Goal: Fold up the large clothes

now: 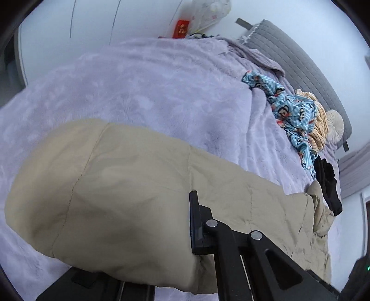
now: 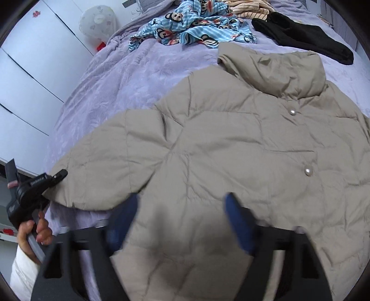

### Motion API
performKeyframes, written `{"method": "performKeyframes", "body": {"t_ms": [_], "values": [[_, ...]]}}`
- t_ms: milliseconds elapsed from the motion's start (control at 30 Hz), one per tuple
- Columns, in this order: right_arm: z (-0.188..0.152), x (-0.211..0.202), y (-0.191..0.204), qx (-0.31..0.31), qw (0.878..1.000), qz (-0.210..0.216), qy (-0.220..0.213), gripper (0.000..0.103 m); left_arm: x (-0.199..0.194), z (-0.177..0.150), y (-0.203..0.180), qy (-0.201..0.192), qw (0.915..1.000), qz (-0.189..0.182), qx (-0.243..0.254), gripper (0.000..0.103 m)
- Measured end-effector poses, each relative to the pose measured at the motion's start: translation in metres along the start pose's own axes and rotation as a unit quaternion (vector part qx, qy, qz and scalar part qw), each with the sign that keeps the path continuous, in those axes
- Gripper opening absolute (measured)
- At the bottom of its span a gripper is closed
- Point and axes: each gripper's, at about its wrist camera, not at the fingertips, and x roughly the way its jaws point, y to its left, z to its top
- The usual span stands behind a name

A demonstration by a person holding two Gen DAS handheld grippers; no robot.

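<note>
Jacket (image 2: 231,143) spread on the bed (image 2: 129,76); patterned garment (image 2: 196,25) and dark garment (image 2: 305,39) beyond its collar.

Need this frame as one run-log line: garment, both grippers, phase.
garment: beige puffer jacket flat on purple blanket | left gripper: shut on sleeve cuff | right gripper: open, above jacket hem | phase: sleeve fold not yet done

A bed covered by a lilac fleece blanket (image 2: 143,69) carries a beige padded jacket (image 2: 231,143) spread flat. Beyond the jacket's collar lie blue cartoon-print pyjamas (image 2: 196,25), a striped tan garment (image 2: 249,8) and a black garment (image 2: 305,39).
</note>
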Motion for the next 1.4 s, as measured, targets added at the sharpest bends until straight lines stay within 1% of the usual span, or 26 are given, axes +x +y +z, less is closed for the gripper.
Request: {"method": "performKeyframes", "body": {"t_ms": [33,100,167,233,300,433,533,600,633,667,700,733,767,800,867,933,967,1033,1133,1200,1233,1267,1300,1333,1367,1400], "values": [[0.004,0.009,0.002,0.013,1.000,0.016,0.004,0.009,-0.009,0.003,-0.007,-0.009,0.9998,-0.002,0.018,0.007],[0.012,0.026,0.009,0.029,0.998,0.052,0.005,0.009,-0.027,0.007,-0.023,-0.031,0.9978,-0.002,0.059,0.007],[0.015,0.043,0.020,0.030,0.997,0.076,0.010,0.009,-0.045,0.009,-0.041,-0.053,0.9933,-0.001,0.103,0.007],[0.013,0.063,0.030,0.027,0.994,0.098,0.027,0.009,-0.058,0.010,-0.063,-0.070,0.9877,-0.007,0.140,0.007],[0.009,0.081,0.034,0.029,0.993,0.103,0.046,0.009,-0.068,0.009,-0.083,-0.073,0.9830,-0.025,0.167,0.007],[0.006,0.106,0.024,0.061,0.988,0.117,0.074,0.009,-0.072,-0.006,-0.142,-0.068,0.9709,-0.057,0.222,0.007],[0.006,0.109,0.015,0.070,0.983,0.144,0.091,0.008,-0.070,-0.026,-0.196,-0.074,0.9572,-0.067,0.272,0.007],[0.005,0.094,-0.004,0.095,0.975,0.175,0.096,0.009,-0.070,-0.039,-0.230,-0.069,0.9499,-0.082,0.294,0.007],[0.004,0.080,-0.016,0.105,0.975,0.176,0.090,0.009,-0.068,-0.045,-0.245,-0.066,0.9473,-0.088,0.301,0.007],[0.000,0.066,-0.031,0.110,0.976,0.169,0.079,0.009,-0.065,-0.054,-0.262,-0.063,0.9439,-0.094,0.310,0.007],[0.000,0.048,-0.049,0.109,0.980,0.152,0.063,0.009,-0.060,-0.064,-0.276,-0.058,0.9392,-0.096,0.325,0.007],[0.000,0.031,-0.065,0.102,0.986,0.122,0.044,0.009,-0.053,-0.076,-0.290,-0.052,0.9334,-0.097,0.342,0.007],[-0.001,0.013,-0.083,0.090,0.993,0.079,0.023,0.009,-0.043,-0.089,-0.306,-0.046,0.9260,-0.095,0.362,0.007],[-0.002,-0.004,-0.102,0.081,0.996,0.036,0.006,0.009,-0.030,-0.106,-0.322,-0.034,0.9157,-0.087,0.391,0.007],[-0.003,-0.029,-0.139,0.079,0.996,-0.026,-0.009,0.009,0.002,-0.147,-0.348,-0.006,0.8940,-0.064,0.444,0.007],[-0.003,-0.043,-0.176,0.091,0.994,-0.064,-0.014,0.009,0.029,-0.180,-0.359,0.028,0.8824,-0.050,0.467,0.007],[-0.005,-0.048,-0.192,0.097,0.992,-0.073,-0.013,0.009,0.042,-0.194,-0.363,0.046,0.8787,-0.043,0.473,0.007],[-0.007,-0.054,-0.215,0.110,0.990,-0.082,-0.008,0.009,0.062,-0.216,-0.363,0.070,0.8760,-0.021,0.477,0.007],[-0.012,-0.047,-0.230,0.123,0.989,-0.077,0.003,0.009,0.073,-0.234,-0.362,0.070,0.8703,0.010,0.487,0.008],[-0.016,-0.047,-0.233,0.124,0.990,-0.067,0.007,0.009,0.071,-0.240,-0.363,0.065,0.8659,0.016,0.496,0.008],[-0.015,-0.049,-0.235,0.123,0.990,-0.064,0.007,0.009,0.068,-0.241,-0.364,0.064,0.8655,0.016,0.497,0.015],[-0.012,-0.046,-0.235,0.121,0.991,-0.061,0.006,0.009,0.066,-0.243,-0.364,0.065,0.8654,0.013,0.497,0.031],[-0.008,-0.041,-0.233,0.118,0.991,-0.060,0.004,0.009,0.064,-0.239,-0.361,0.068,0.8660,0.012,0.495,0.088],[-0.015,-0.046,-0.235,0.115,0.992,-0.059,0.002,0.009,0.059,-0.236,-0.359,0.064,0.8679,0.018,0.492,0.101],[-0.022,-0.051,-0.235,0.112,0.992,-0.057,0.000,0.009,0.052,-0.234,-0.358,0.050,0.8687,0.012,0.493,0.102],[-0.018,-0.052,-0.232,0.108,0.993,-0.053,-0.003,0.009,0.043,-0.233,-0.357,0.047,0.8651,-0.001,0.499,0.102]]}}
